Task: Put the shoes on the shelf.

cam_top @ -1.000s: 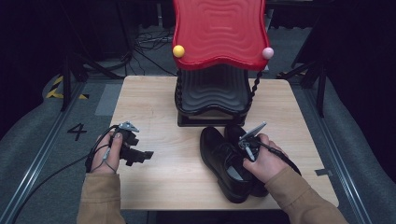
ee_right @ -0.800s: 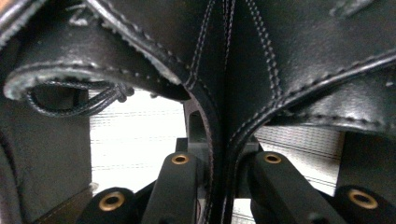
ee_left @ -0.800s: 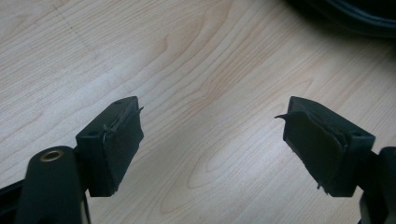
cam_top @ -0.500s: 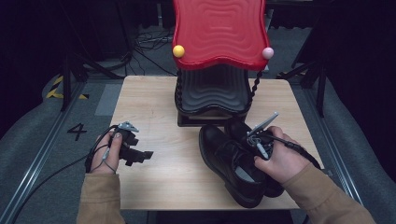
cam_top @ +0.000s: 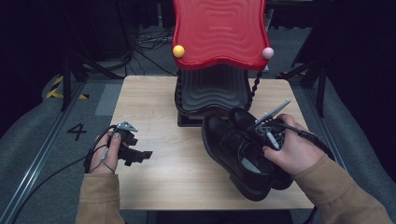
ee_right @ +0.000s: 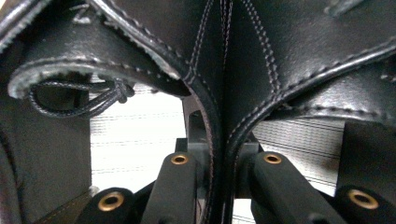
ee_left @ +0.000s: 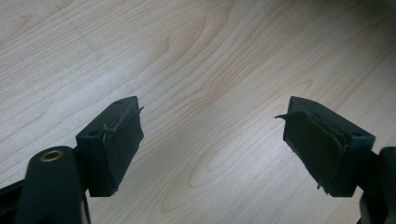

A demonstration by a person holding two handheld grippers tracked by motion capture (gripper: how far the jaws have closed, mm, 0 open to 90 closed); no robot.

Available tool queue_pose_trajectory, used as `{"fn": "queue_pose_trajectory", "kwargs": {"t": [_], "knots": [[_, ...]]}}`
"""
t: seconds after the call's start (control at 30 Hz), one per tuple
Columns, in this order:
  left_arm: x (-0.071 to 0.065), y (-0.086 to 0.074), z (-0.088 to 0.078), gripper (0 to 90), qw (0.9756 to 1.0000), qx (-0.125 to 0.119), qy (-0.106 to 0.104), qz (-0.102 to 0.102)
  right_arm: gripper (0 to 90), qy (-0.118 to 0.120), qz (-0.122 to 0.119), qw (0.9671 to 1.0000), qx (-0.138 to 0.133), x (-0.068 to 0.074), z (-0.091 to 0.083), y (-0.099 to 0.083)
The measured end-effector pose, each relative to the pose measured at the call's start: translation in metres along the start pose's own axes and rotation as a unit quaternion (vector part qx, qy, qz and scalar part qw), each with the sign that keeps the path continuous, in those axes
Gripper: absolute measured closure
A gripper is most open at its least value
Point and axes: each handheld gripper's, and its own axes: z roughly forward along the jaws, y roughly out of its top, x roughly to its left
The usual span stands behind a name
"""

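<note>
Right hand-held gripper (cam_top: 261,133) clamped on inner walls of pair of black leather shoes (cam_top: 240,154), two collars pinched together between jaws (stitched seams pressed side by side in right gripper view). Shoes at right front of desk (cam_top: 149,107), toes toward black base of red wavy-topped stand (cam_top: 219,32); whether soles touch wood cannot be told. Left hand-held gripper (ee_left: 212,142) released, jaws wide apart, nothing between them, resting low over bare wood at left side of desk.

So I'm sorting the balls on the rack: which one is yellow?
The yellow ball at the red top's left corner; the pink ball sits at its right corner.
</note>
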Motion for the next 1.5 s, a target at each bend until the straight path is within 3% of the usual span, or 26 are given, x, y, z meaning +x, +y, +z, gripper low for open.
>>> {"fn": "queue_pose_trajectory", "kwargs": {"t": [0.63,1.0,1.5], "knots": [[-0.001,0.001,0.002,20.1,1.0,0.005,0.0,0.002,82.3,0.0,0.0,0.9996,-0.029,-0.01,-0.056,0.007],[-0.001,0.001,0.001,20.1,1.0,0.002,0.001,0.001,82.3,0.0,-0.018,0.999,-0.041,-0.005,-0.085,0.01],[-0.001,0.001,0.001,20.1,1.0,0.002,-0.002,0.0,82.2,0.007,-0.018,0.9987,-0.047,-0.002,-0.118,0.016]]}}
